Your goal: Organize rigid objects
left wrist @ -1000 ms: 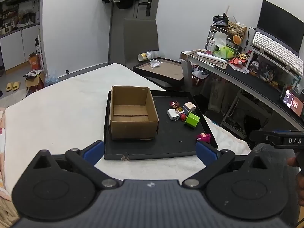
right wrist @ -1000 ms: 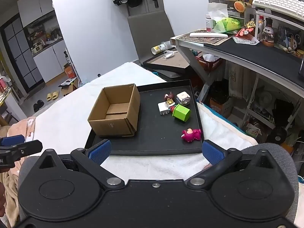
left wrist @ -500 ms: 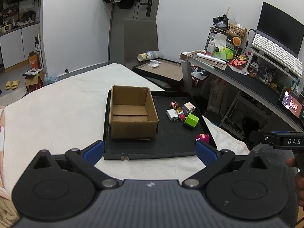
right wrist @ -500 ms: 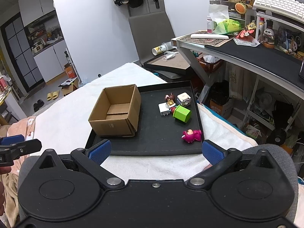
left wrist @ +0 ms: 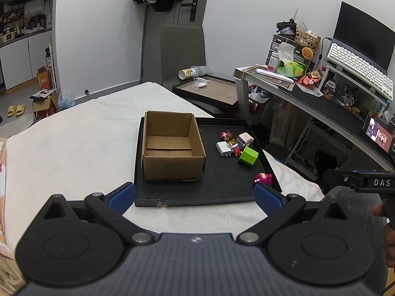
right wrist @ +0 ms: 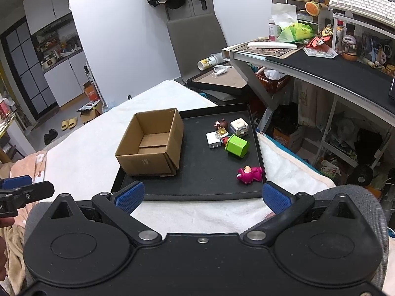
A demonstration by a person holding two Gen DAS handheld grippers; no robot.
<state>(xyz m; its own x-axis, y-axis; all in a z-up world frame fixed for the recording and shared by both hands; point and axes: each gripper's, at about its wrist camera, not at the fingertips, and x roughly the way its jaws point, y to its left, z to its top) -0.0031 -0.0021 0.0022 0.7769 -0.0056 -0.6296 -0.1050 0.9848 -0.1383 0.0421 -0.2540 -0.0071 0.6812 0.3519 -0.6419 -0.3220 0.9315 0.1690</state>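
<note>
Left wrist view first: I'm holding the left tool (left wrist: 193, 194) back from the flat black tray (left wrist: 214, 198) sitting on the white-covered bed (left wrist: 74, 135), jaws spread wide with nothing in them. The open brown cardboard box (left wrist: 172, 145) is sitting empty on the tray's left half, and the little rigid bits are clustering to its right: a white plug charger (left wrist: 224, 148), a lime-green plastic cube (left wrist: 248, 156) and a pink toy figure (left wrist: 263, 178) near the front edge.

Right wrist view: the right tool (right wrist: 202, 194) is gaping just as wide, also empty, and the pink toy figure (right wrist: 249, 174) is lying closest to it, well apart from the green cube (right wrist: 236, 145).

So I reckon I'm still at the approach step, nothing boxed yet. Next move probably means dropping the right tool over that pink figure and narrowing the jaws.
</note>
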